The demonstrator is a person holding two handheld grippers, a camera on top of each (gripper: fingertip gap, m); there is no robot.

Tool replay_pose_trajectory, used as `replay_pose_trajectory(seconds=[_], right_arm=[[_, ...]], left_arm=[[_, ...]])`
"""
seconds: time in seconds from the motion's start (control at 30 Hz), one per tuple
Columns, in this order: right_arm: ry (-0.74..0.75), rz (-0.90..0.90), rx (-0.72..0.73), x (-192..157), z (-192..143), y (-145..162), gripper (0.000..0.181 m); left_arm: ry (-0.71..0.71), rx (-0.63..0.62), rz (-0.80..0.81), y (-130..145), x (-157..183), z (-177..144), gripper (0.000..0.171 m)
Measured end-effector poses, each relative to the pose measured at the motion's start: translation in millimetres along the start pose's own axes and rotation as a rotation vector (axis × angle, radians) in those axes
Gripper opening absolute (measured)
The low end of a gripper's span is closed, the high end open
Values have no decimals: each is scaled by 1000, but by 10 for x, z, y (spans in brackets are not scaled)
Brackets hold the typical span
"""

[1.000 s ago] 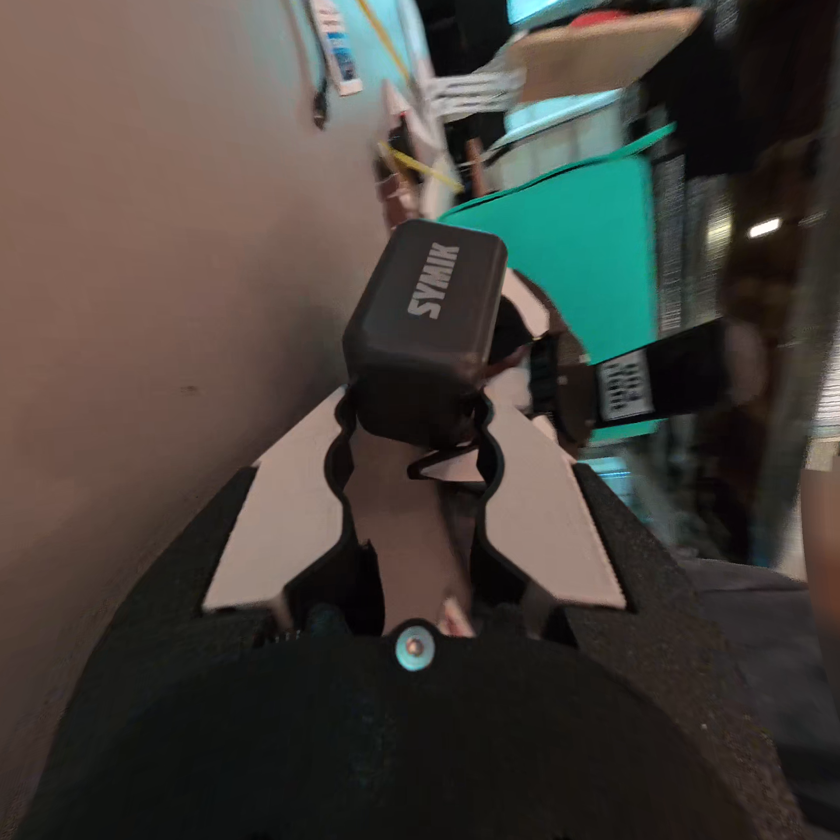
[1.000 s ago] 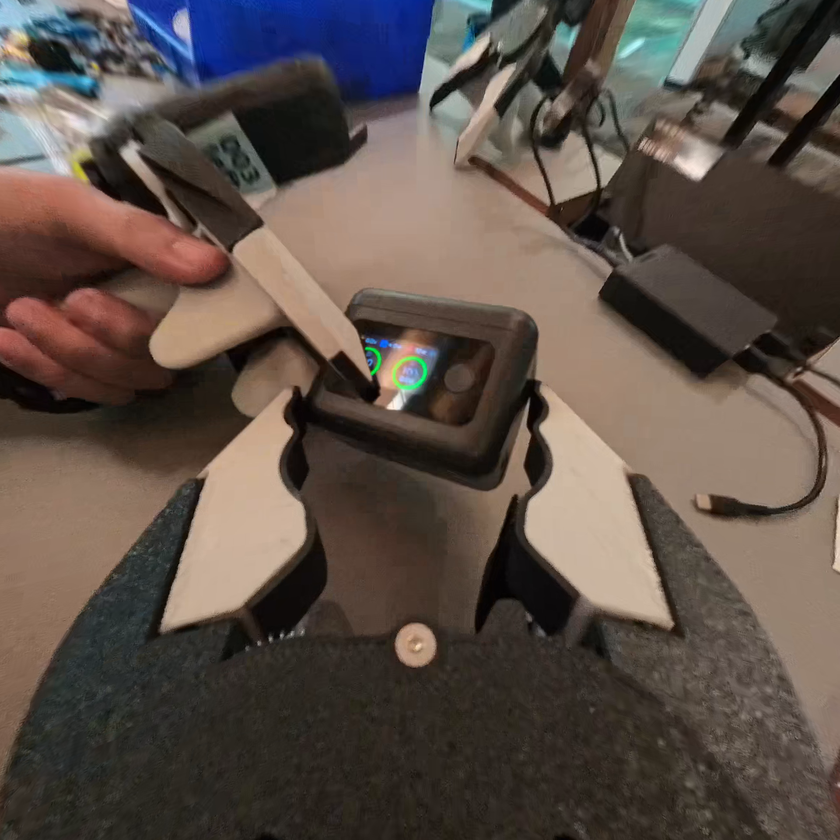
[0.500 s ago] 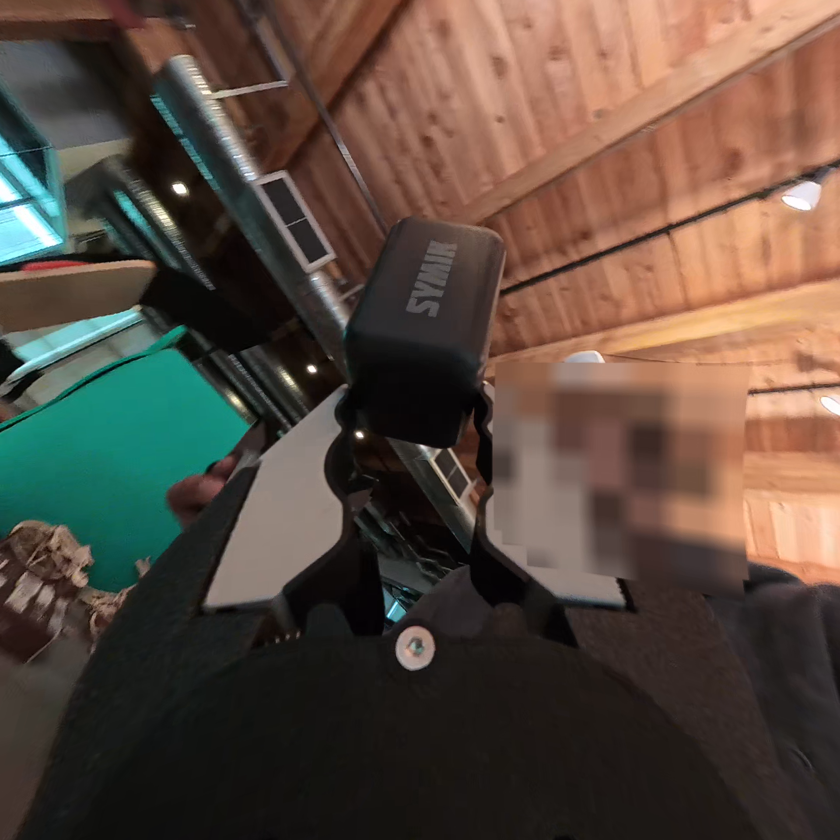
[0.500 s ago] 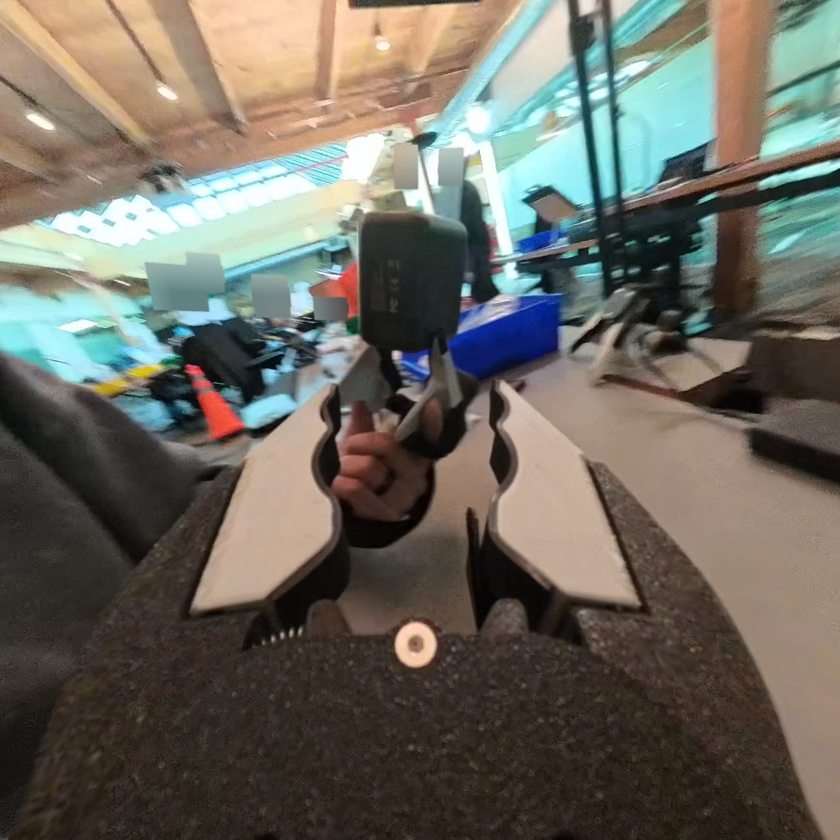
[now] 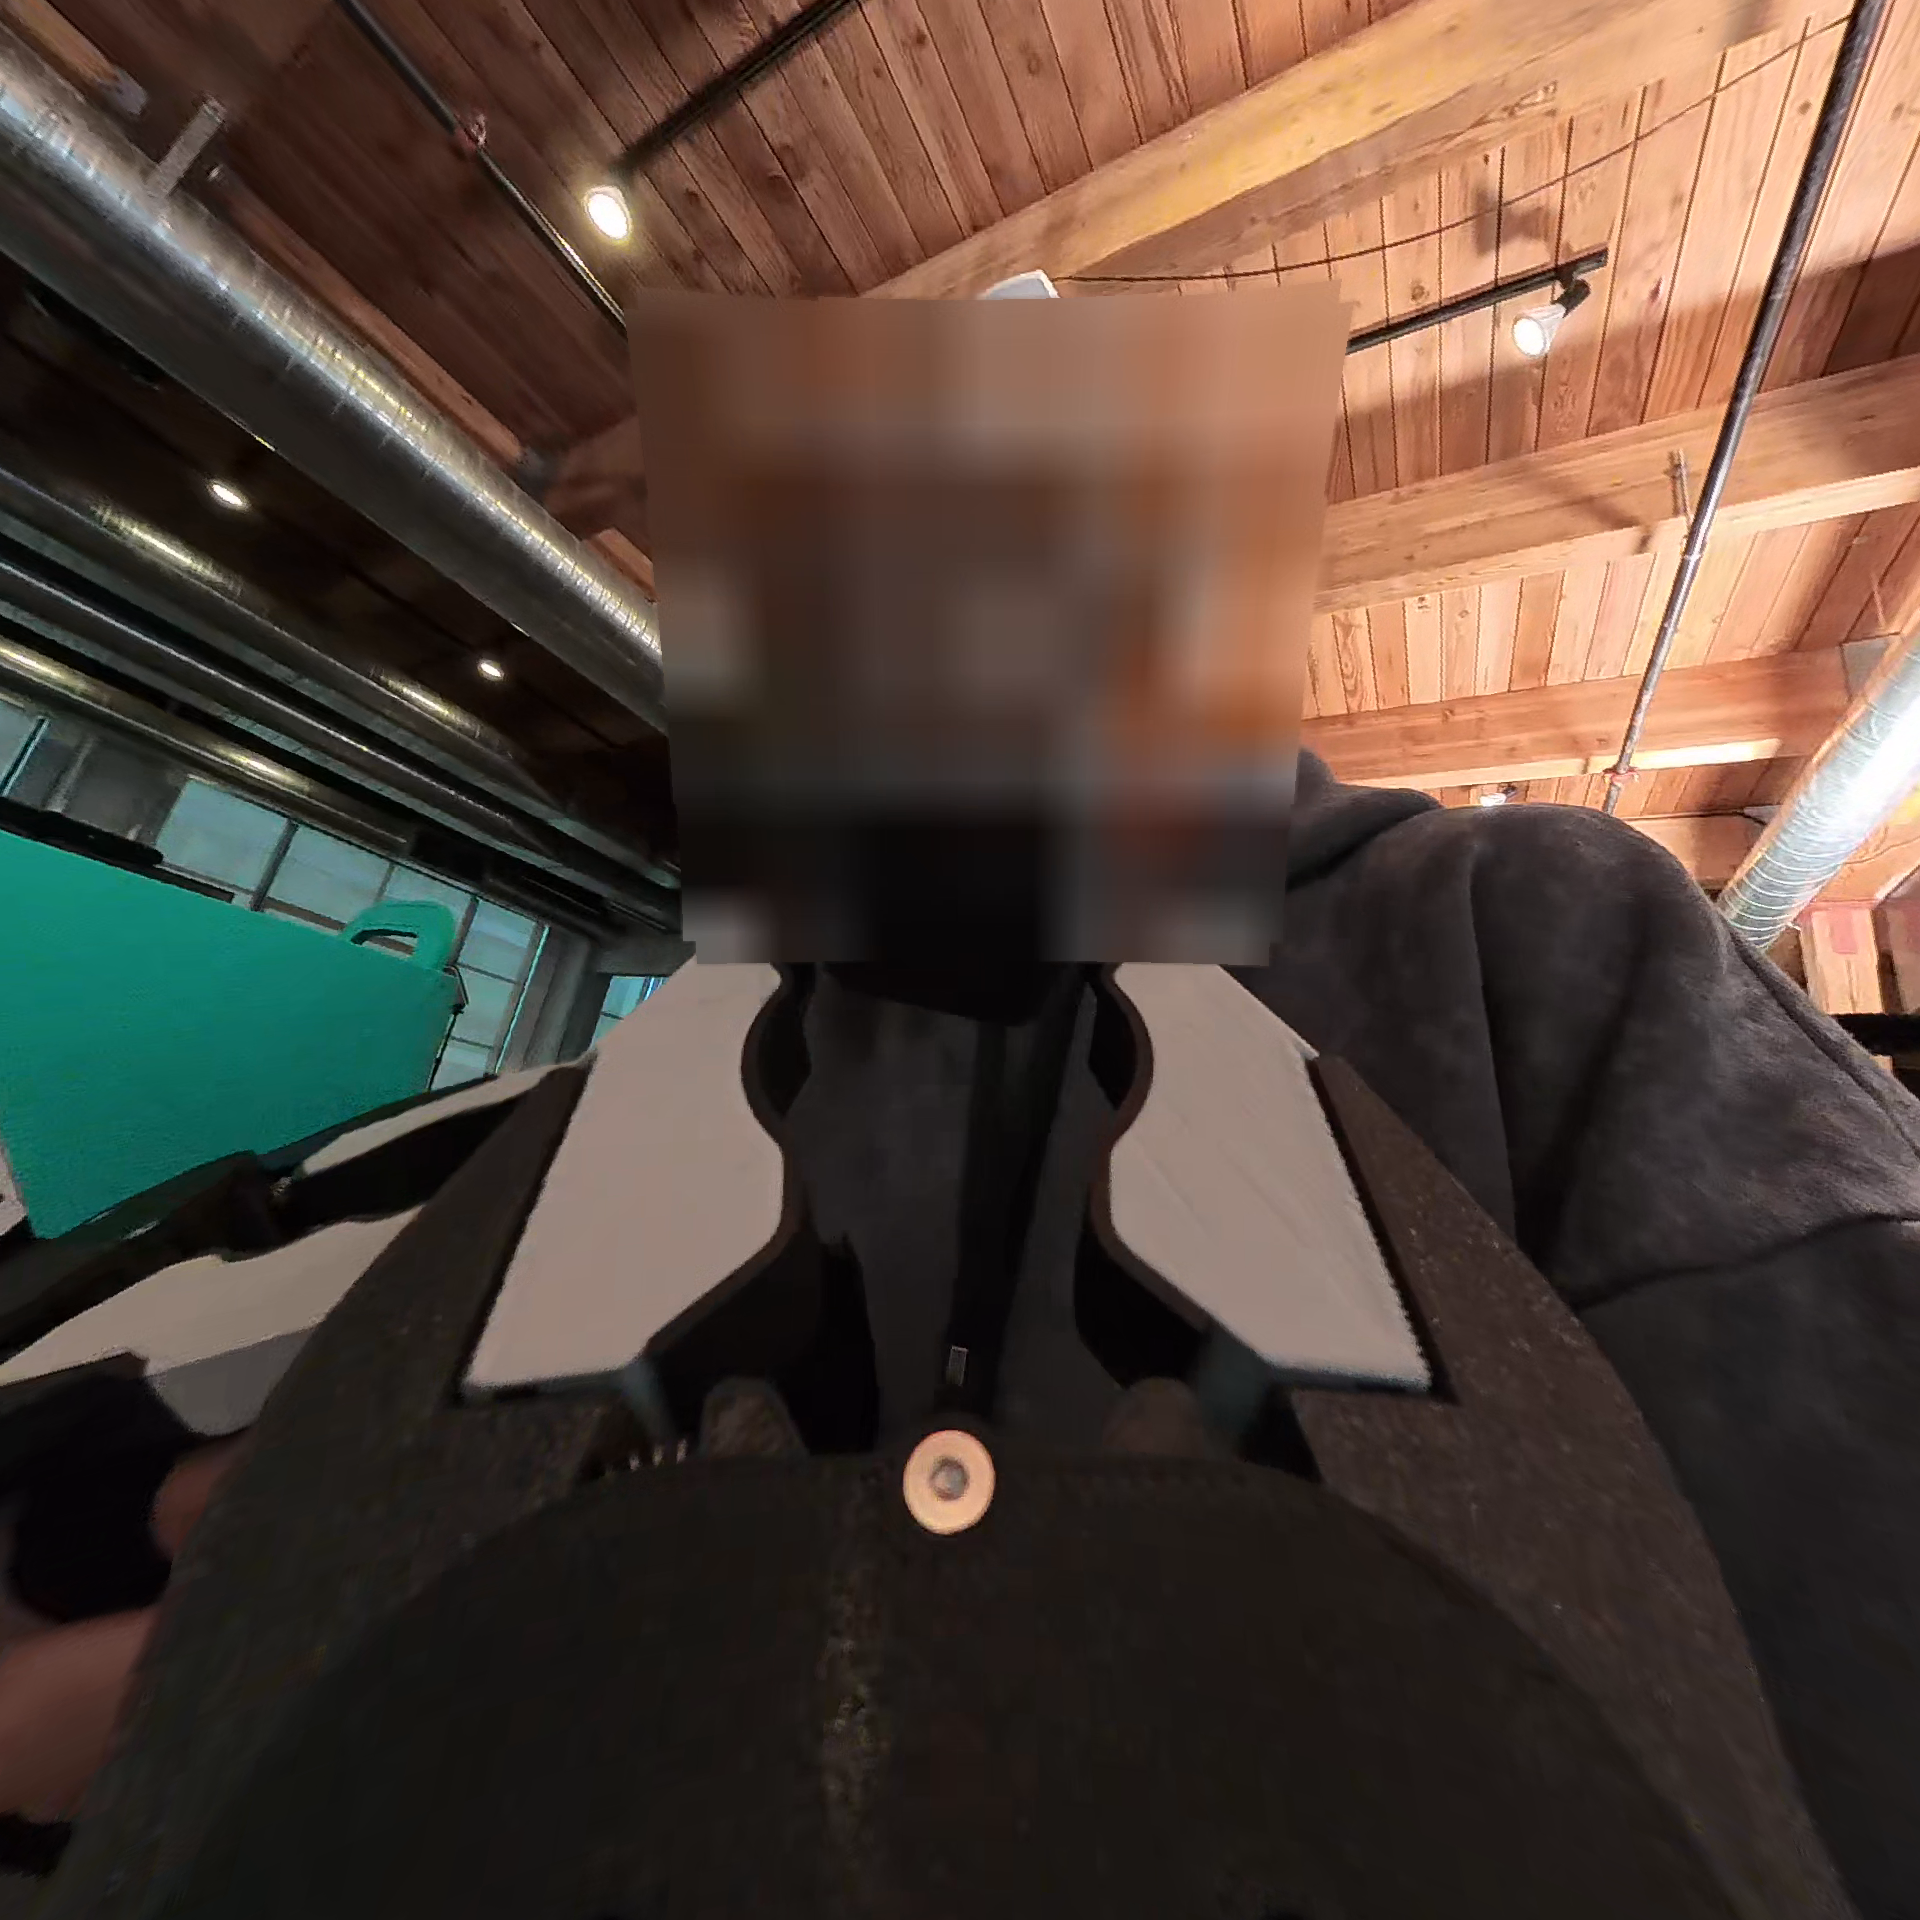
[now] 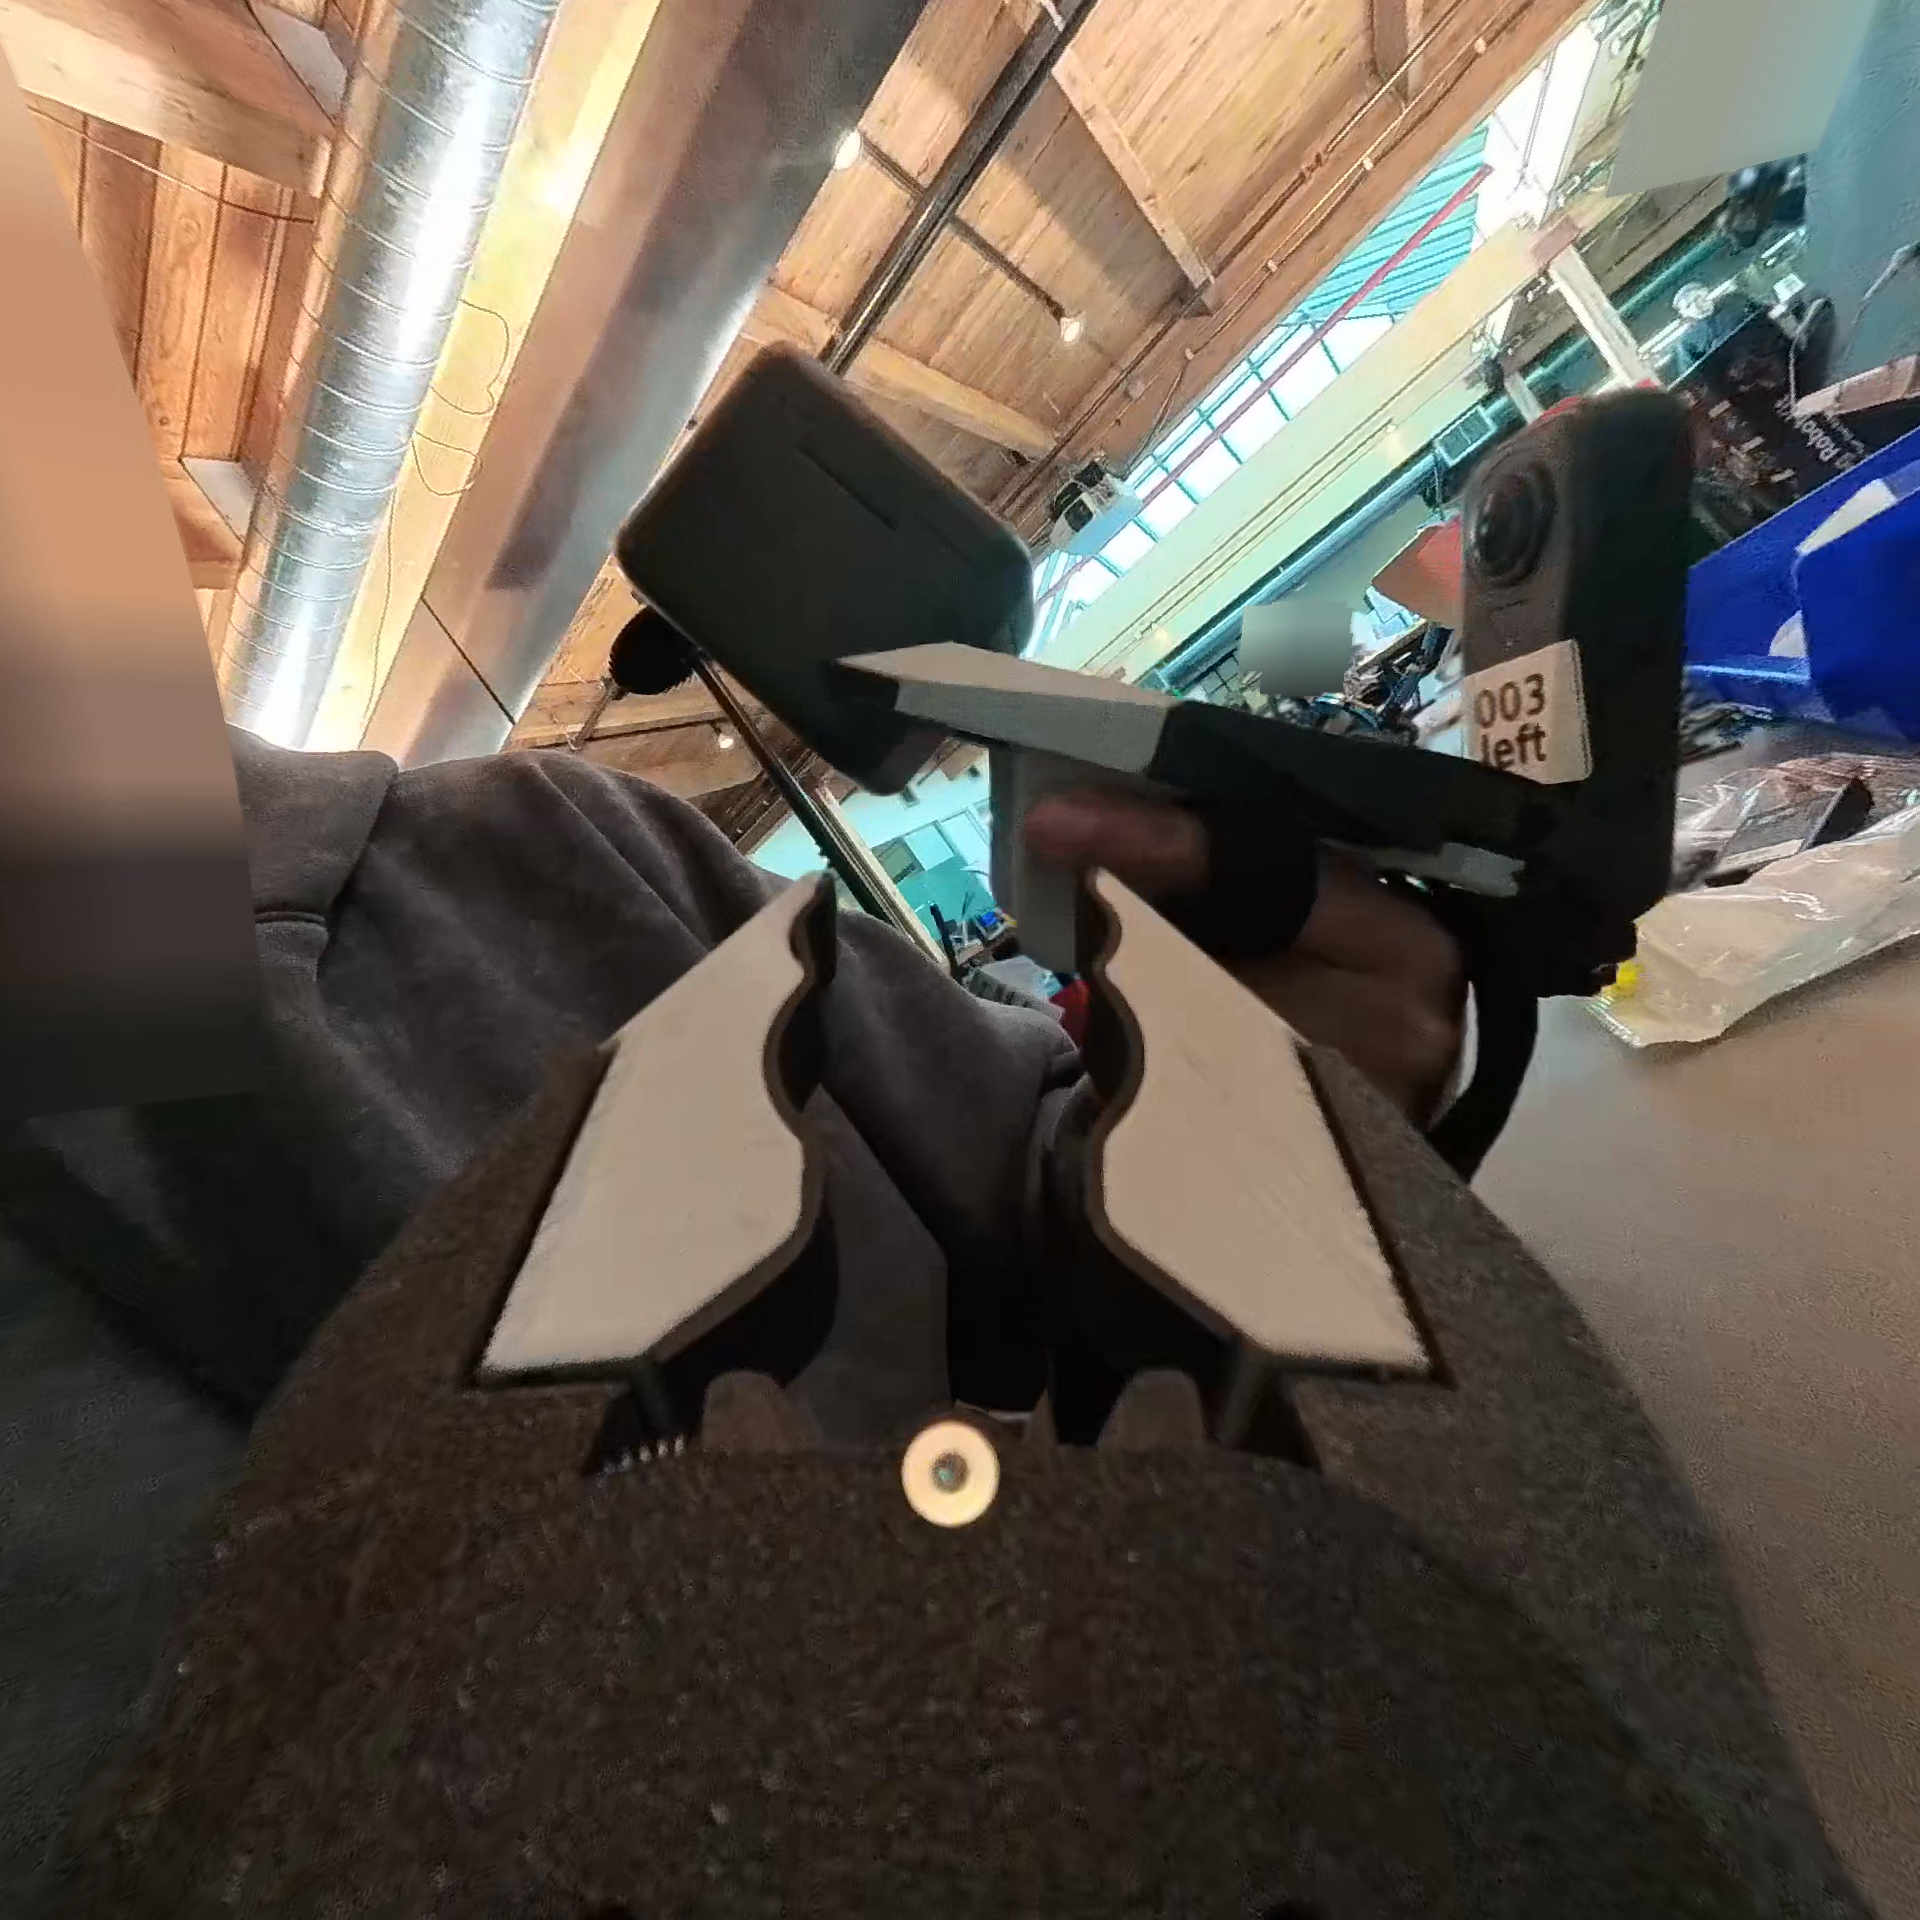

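My left gripper (image 6: 883, 691) is shut on a black box (image 6: 821, 582) with rounded corners and holds it up in the air, as the right wrist view shows. A hand (image 6: 1340, 956) grips its handle, below a camera (image 6: 1558, 540). In the left wrist view the left gripper (image 5: 940, 997) points up at a person, and a blurred patch covers its fingertips and the box. My right gripper (image 6: 956, 914) is open and empty, just below the left gripper and apart from the box. It also shows blurred at the lower left of the left wrist view (image 5: 208, 1195).
A person in a dark grey hooded top (image 5: 1558, 1039) is close in front of both grippers. Wooden ceiling beams and a metal duct (image 6: 353, 312) are above. A grey table (image 6: 1714, 1299) with a plastic bag (image 6: 1766, 935) and a blue bin (image 6: 1818, 603) lies to the right.
Both grippers swung up from the table toward the person and the ceiling. The left gripper kept the black box. The right gripper, earlier open around the box, is now apart from it.
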State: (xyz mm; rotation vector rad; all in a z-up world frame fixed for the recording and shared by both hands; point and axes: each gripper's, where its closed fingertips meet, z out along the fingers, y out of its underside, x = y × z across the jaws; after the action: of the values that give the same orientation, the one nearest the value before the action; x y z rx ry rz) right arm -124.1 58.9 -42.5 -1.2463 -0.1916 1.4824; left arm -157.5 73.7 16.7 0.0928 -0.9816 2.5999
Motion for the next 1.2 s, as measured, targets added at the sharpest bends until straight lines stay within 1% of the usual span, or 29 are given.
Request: replay_pose_trajectory(seconds=[0.07,0.1,0.13,0.17,0.2,0.23,0.3,0.33,0.37,0.4,0.43,0.47,0.5,0.57,0.63,0.73,0.87,0.93,1.03,1.1,1.13,1.2], right_arm=[[9,-8,-10,10,12,10,46],[30,-13,-14,34,7,6,51],[55,-34,-24,48,-21,-7,52],[92,-76,-34,66,-69,-42,51],[175,-128,-33,143,-163,-115,51],[289,-191,-34,262,-293,-203,51],[563,-351,-77,545,-638,-345,50],[721,-426,-146,730,-842,-355,43],[837,-491,-219,879,-1020,-336,55],[889,-512,-288,976,-1130,-281,56],[880,-490,-334,1015,-1166,-206,57],[858,-466,-352,1039,-1174,-153,60],[867,-459,-379,1085,-1200,-113,59],[918,-492,-430,1189,-1283,-61,58],[955,-507,-484,1256,-1333,-8,58],[943,-487,-556,1347,-1306,149,63],[783,-433,-609,1405,-1033,378,66],[754,-449,-665,1496,-949,450,65],[687,-463,-714,1553,-738,535,65],[683,-480,-749,1643,-644,584,63],[693,-479,-749,1704,-602,595,58],[660,-426,-766,1749,-547,639,59]], left_arm=[[-22,0,-1,-1,-42,-20,50],[-53,-4,5,-8,-85,-39,50],[-116,-17,24,-22,-153,-75,50],[-220,-49,52,-35,-264,-141,50],[-356,-107,86,-34,-401,-252,50],[-512,-185,129,-18,-542,-412,51],[-896,-389,236,28,-851,-911,51],[-1079,-494,284,43,-963,-1208,52],[-1220,-575,316,43,-1029,-1461,51],[-1309,-644,328,60,-1066,-1640,51],[-1352,-697,337,87,-1089,-1744,51],[-1367,-721,339,111,-1113,-1791,50],[-1374,-739,326,152,-1139,-1824,49],[-1385,-819,307,280,-1170,-1900,48],[-1391,-834,309,290,-1165,-1902,48],[-1371,-884,324,344,-1128,-1878,48],[-1302,-901,282,426,-998,-1850,49],[-1273,-893,265,435,-904,-1867,49],[-1265,-860,247,395,-789,-1928,49],[-1272,-845,239,360,-754,-1964,49],[-1270,-842,237,356,-746,-1970,49],[-1266,-836,226,353,-730,-1975,49]])
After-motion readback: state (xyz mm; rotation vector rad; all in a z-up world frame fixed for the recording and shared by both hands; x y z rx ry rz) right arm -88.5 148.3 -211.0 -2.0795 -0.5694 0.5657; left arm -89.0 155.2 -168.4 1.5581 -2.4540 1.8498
